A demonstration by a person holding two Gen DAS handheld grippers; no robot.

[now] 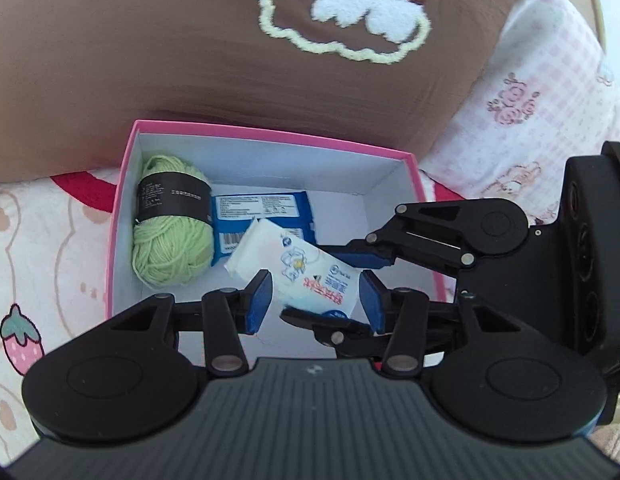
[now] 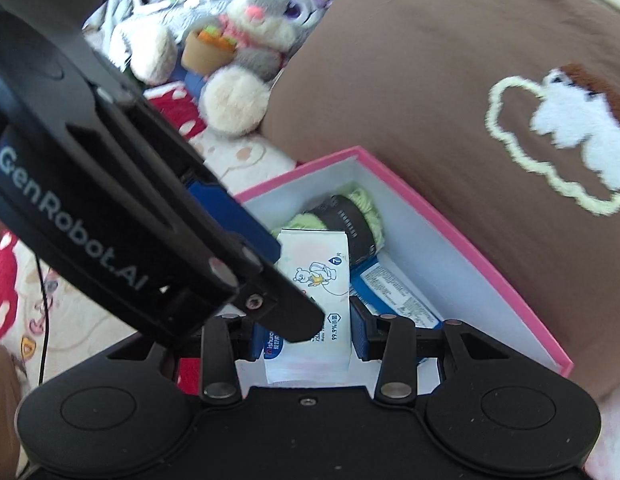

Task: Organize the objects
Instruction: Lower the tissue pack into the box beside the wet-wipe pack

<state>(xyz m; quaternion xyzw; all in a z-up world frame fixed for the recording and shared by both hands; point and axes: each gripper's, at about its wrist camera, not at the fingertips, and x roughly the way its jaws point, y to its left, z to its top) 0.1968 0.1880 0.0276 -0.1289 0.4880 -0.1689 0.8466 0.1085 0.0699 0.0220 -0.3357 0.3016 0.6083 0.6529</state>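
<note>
A white wipes pack [image 1: 306, 272] [image 2: 314, 280] hangs tilted over the near part of an open pink box [image 1: 270, 134] [image 2: 450, 232]. My right gripper [image 2: 312, 340] is shut on its lower end. In the left wrist view that right gripper [image 1: 336, 288] reaches in from the right. My left gripper [image 1: 314, 304] straddles the pack, with small gaps showing between its blue pads and the wrapper. In the right wrist view the left gripper [image 2: 294, 288] crosses in from the upper left. A green yarn ball [image 1: 170, 240] [image 2: 350, 220] and a blue packet [image 1: 262, 208] [image 2: 398, 292] lie inside the box.
A big brown cushion [image 1: 150, 60] [image 2: 430, 80] with a cloud design leans right behind the box. A grey plush rabbit [image 2: 262, 20] sits at the back left. The box rests on a patterned bedsheet [image 1: 22, 340], with pink checked bedding [image 1: 530, 120] to the right.
</note>
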